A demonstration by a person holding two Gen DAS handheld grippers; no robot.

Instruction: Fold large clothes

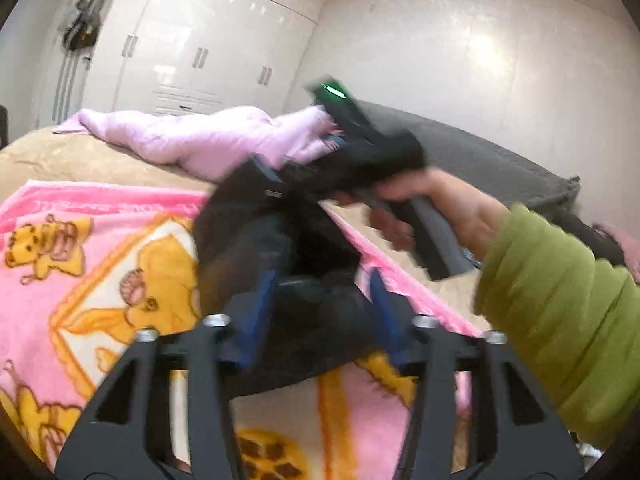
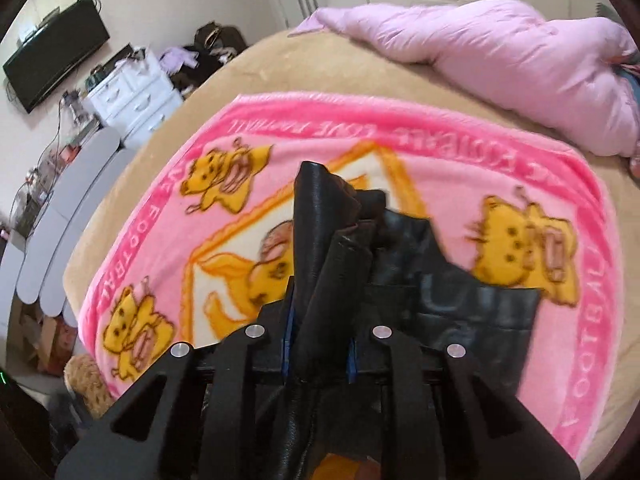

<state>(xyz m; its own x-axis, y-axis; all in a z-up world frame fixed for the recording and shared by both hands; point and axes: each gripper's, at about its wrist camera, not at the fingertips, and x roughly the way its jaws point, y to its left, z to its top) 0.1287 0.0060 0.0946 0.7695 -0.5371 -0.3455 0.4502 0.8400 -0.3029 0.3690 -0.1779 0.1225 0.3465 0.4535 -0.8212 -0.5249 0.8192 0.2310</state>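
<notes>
A black leather garment (image 1: 276,248) hangs bunched above a pink cartoon blanket (image 1: 80,264) on the bed. My left gripper (image 1: 320,304) has its blue pads wide apart with black fabric lying between them, and the image is blurred. My right gripper (image 2: 318,340) is shut on a thick fold of the black garment (image 2: 400,264), which drapes forward over the pink blanket (image 2: 440,152). In the left wrist view the right gripper (image 1: 372,148) shows higher up, held by a hand with a green sleeve (image 1: 560,320).
A lilac quilt (image 1: 208,140) lies across the far side of the beige bed (image 1: 60,156), also in the right wrist view (image 2: 500,60). White wardrobes (image 1: 200,48) stand behind. A white dresser (image 2: 132,92) and a wall TV (image 2: 56,52) are left of the bed.
</notes>
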